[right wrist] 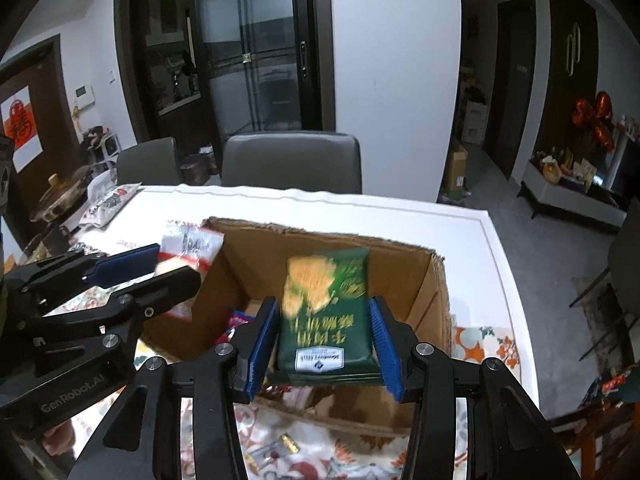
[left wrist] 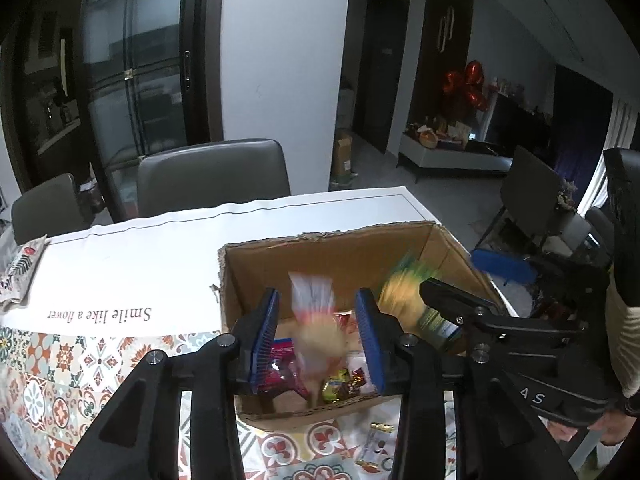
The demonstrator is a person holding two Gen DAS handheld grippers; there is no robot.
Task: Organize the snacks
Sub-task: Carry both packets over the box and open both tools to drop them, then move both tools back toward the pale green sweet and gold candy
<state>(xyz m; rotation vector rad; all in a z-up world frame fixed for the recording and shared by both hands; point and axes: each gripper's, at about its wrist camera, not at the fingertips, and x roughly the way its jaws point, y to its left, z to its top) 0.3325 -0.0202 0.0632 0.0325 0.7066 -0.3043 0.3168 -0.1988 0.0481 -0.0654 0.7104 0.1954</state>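
The table carries an open cardboard box near its right edge, and both grippers hang over it. Inside the box lie several small wrapped snacks, so part of the sorting looks done. The right gripper has its fingers closed on a green packet above the box. The left gripper seems to have its fingers parted around a clear bag, though blur makes contact hard to judge. A white packet at the far left edge and small bits by the near edge remain outside.
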